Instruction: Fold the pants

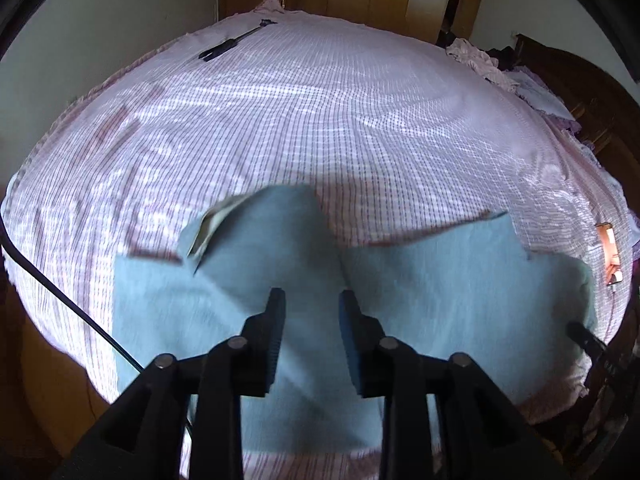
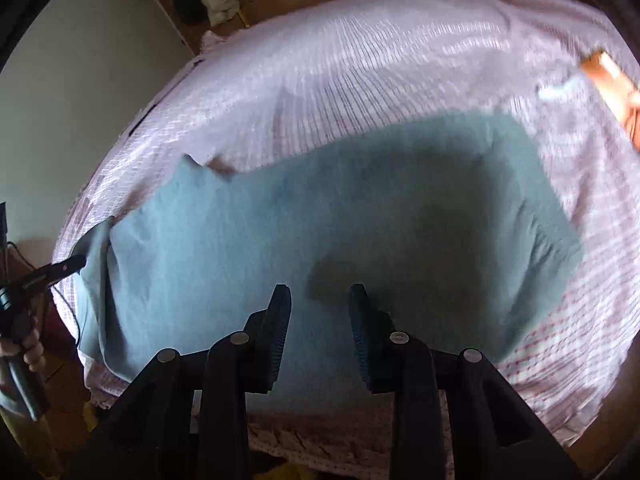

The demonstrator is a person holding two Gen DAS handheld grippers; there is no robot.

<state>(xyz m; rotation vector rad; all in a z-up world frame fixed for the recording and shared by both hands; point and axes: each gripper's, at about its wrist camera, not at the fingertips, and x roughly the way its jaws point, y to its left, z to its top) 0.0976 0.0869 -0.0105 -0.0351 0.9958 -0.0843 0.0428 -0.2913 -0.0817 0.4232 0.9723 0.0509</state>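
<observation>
Left wrist view: the left gripper (image 1: 312, 304) hangs above the pale blue-green soft knit pants (image 1: 248, 340), its jaws parted with only air between the blue-padded fingers (image 1: 276, 336); no cloth is pinched. The pants lie on the pink-and-white checked bedspread (image 1: 320, 120), near its front edge, already doubled into a broad flat slab. One far corner is turned up, showing a light lining or label. The right wrist view confirms this: the right gripper (image 2: 320, 300) is likewise apart and empty over the same pants (image 2: 280, 232), which spread across the bed from the left edge, where the left gripper's tip (image 2: 68, 266) sits just beside the cloth, to a squared right end. A small orange-brown object (image 2: 612, 84) lies on the spread well apart from the garment; its nature cannot be told. A dark slender tool (image 1: 236, 42) rests at the far side of the bed. Judgement: one fold appears laid and released, and the work stands between folds. The next move calls for both tongs to descend onto one end of the slab, grip all layers together, and carry them over evenly; the upturned corner wants flattening first.
</observation>
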